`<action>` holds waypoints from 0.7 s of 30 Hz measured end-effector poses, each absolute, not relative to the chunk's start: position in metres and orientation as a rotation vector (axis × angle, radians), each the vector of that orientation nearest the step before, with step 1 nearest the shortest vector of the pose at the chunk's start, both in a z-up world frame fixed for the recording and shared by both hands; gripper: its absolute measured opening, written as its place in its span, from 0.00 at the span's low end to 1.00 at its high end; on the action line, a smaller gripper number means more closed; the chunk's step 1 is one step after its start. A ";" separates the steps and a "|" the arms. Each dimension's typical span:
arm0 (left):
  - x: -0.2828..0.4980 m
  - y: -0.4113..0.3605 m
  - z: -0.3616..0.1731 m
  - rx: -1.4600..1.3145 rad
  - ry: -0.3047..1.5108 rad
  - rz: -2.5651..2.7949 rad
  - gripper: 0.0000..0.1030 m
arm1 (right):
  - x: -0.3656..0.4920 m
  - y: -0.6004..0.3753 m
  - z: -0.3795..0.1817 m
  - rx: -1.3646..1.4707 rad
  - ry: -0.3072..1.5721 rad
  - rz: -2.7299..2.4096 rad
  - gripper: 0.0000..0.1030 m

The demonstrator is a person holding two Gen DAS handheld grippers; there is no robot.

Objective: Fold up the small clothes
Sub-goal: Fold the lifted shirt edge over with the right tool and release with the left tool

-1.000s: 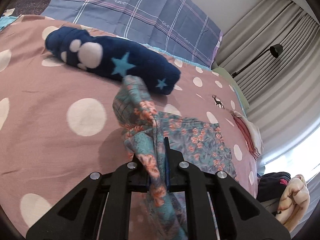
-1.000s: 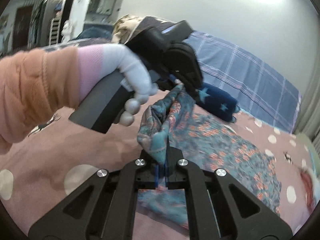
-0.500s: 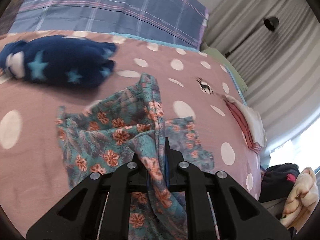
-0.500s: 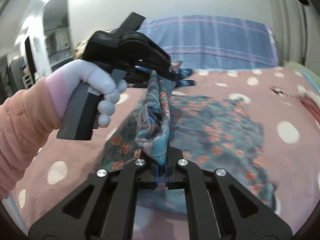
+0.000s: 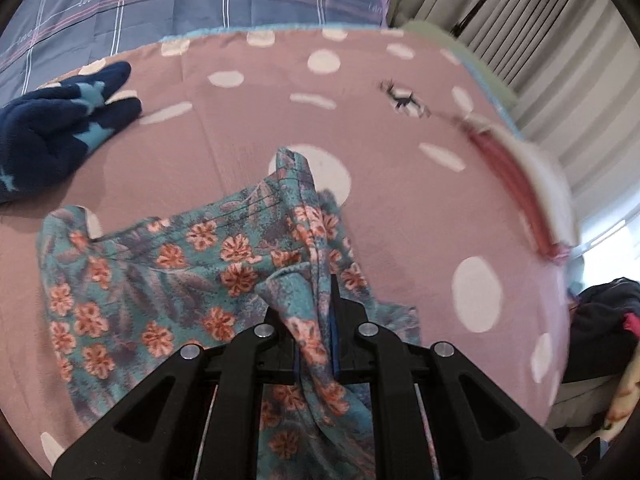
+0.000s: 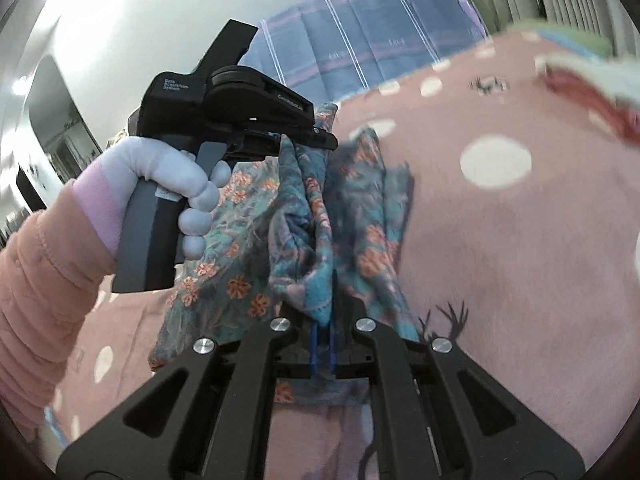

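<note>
A teal floral garment (image 5: 168, 264) lies partly spread on the pink polka-dot bedspread (image 5: 400, 240). My left gripper (image 5: 316, 320) is shut on a bunched edge of it, which stands up between the fingers. My right gripper (image 6: 322, 332) is shut on another edge of the same floral garment (image 6: 304, 232), lifted off the bed. In the right wrist view the left gripper (image 6: 304, 136) shows held by a white-gloved hand, its fingers pinching the cloth just above and beyond mine.
A dark blue fleece garment with light stars (image 5: 52, 120) lies at the left. A folded white and red garment (image 5: 528, 184) sits near the bed's right edge. A blue plaid quilt (image 5: 200, 0) lies at the head. Curtains (image 5: 540, 32) hang at the right.
Both grippers have swung to the right over the bed, carrying the floral garment. The blue fleece has slid toward the left of the left wrist view. The garment lies more spread.
</note>
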State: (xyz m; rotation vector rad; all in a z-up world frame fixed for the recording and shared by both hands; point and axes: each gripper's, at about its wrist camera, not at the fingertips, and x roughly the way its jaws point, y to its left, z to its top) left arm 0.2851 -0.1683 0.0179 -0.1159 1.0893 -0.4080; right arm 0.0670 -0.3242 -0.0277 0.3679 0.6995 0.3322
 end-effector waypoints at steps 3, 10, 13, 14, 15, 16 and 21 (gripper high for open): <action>0.288 -0.177 0.015 -0.097 1.079 -0.409 0.15 | 0.064 -0.326 -0.030 0.382 0.706 0.339 0.04; 0.260 -0.169 0.064 -0.144 0.981 -0.514 0.40 | 0.061 -0.328 -0.030 0.413 0.718 0.357 0.04; 0.215 -0.150 0.094 -0.099 0.897 -0.534 0.55 | 0.061 -0.333 -0.031 0.455 0.729 0.371 0.04; 0.195 -0.143 0.100 -0.078 0.871 -0.550 0.55 | 0.061 -0.335 -0.031 0.467 0.734 0.374 0.04; 0.166 -0.131 0.104 -0.052 0.839 -0.571 0.55 | 0.061 -0.337 -0.032 0.478 0.740 0.376 0.06; 0.146 -0.125 0.102 -0.034 0.830 -0.574 0.56 | 0.061 -0.338 -0.033 0.492 0.747 0.379 0.08; 0.048 -0.094 0.064 0.054 0.875 -0.552 0.56 | 0.058 -0.345 -0.033 0.489 0.766 0.387 0.15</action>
